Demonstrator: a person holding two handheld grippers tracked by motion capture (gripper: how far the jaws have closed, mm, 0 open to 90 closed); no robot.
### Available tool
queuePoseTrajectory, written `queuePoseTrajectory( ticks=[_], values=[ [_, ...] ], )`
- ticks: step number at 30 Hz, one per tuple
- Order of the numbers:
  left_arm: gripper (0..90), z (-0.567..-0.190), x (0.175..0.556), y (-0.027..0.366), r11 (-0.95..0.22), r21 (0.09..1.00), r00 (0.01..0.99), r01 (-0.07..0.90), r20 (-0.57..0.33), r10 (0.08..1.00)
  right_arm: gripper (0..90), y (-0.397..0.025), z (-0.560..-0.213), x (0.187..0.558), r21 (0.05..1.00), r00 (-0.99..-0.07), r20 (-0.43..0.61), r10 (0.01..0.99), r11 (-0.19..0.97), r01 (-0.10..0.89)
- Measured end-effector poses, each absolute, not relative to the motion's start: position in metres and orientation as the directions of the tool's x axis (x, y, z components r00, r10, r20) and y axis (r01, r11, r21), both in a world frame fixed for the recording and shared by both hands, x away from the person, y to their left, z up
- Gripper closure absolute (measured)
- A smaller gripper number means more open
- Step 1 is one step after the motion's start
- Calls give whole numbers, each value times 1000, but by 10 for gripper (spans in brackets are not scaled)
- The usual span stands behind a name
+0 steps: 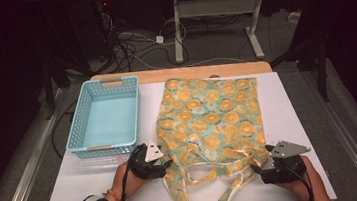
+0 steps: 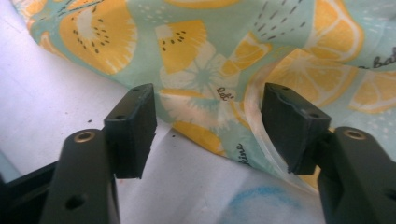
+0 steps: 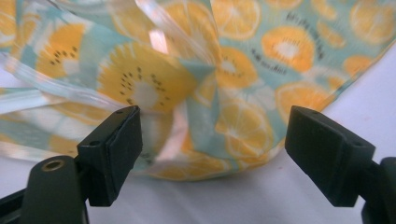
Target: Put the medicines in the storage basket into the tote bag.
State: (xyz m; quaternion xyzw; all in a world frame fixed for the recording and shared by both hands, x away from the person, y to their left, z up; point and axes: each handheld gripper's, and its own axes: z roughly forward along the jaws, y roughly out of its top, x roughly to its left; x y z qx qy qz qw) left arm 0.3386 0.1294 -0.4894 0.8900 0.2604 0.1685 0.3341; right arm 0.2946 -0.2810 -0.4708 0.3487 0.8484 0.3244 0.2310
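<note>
A cloth tote bag (image 1: 208, 115) with an orange-slice print on pale green lies flat on the white table, its handles (image 1: 212, 197) toward the near edge. My left gripper (image 1: 165, 164) is open at the bag's near left corner; the printed cloth (image 2: 210, 88) lies just beyond and between its jaws. At the bag's near right corner my right gripper (image 1: 256, 167) is open as well, with a bunched fold of cloth (image 3: 201, 121) and a pale handle strap (image 3: 173, 28) in front of its jaws.
A light blue plastic basket (image 1: 104, 117) stands empty on the table left of the bag. The white table top (image 1: 89, 182) has a wooden strip along its far edge. Cables and a desk frame (image 1: 218, 16) are on the floor beyond.
</note>
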Motion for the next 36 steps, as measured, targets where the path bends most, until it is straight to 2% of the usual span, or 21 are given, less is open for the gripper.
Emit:
queuePoseTrajectory(
  ticks=[4,7,9,14,16,22,36],
  values=[
    [508,-489,344,128,-645,672,837,364,68,543,255,-283,-477,309,679,-627,-128,769,528,509],
    [609,-488,345,129,-647,670,853,364,38,520,341,-283,-477,313,676,-620,-105,777,513,529],
    [663,-488,344,128,-653,669,861,355,39,508,468,-285,-477,316,681,-624,-68,778,494,541],
    [801,-488,341,125,-671,665,874,326,59,483,752,-284,-476,317,690,-640,-61,766,496,527],
    [857,-487,339,124,-683,663,876,308,83,475,815,-282,-476,316,690,-653,-67,754,508,515],
    [874,-476,333,128,-683,689,885,244,129,447,859,-281,-467,310,719,-654,-96,750,507,476],
    [875,-422,309,159,-491,863,857,121,159,490,865,-294,-419,277,872,-638,-114,761,385,303]
  ],
)
